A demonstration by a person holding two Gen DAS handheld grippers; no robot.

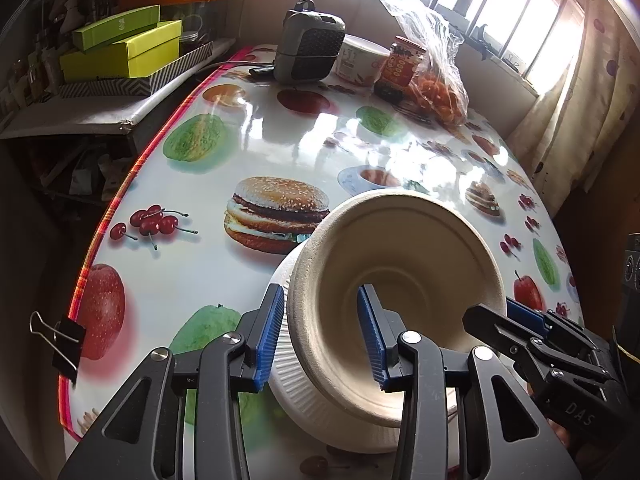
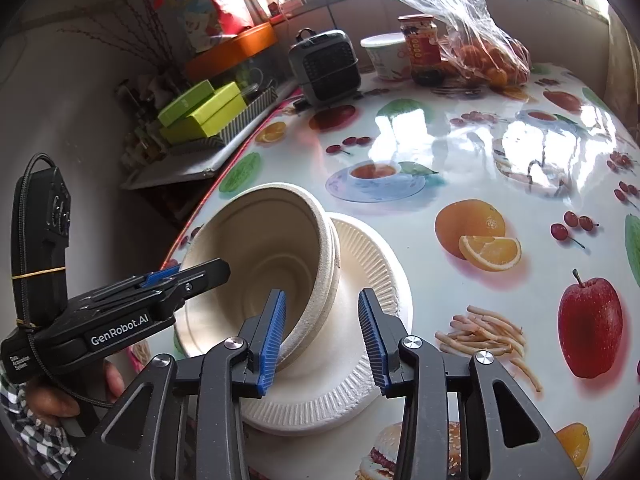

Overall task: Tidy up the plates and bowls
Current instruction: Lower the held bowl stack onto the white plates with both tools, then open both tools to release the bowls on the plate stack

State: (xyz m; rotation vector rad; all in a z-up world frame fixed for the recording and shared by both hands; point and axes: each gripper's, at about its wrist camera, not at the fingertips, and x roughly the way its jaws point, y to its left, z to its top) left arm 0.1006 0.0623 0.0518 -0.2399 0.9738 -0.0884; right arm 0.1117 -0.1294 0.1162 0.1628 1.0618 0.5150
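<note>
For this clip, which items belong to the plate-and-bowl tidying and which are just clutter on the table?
Job items:
beige bowls
white paper plates
left gripper
right gripper

Lying about:
small heater
white tub
red jar
bag of oranges
green boxes
binder clip

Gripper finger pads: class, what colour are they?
Blue, ribbed pads on black fingers; clearest in the right wrist view.

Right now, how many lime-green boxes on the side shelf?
2. Both on the shelf left of the table: the flatter upper box lies across the larger lower box. Others may be hidden behind.
</note>
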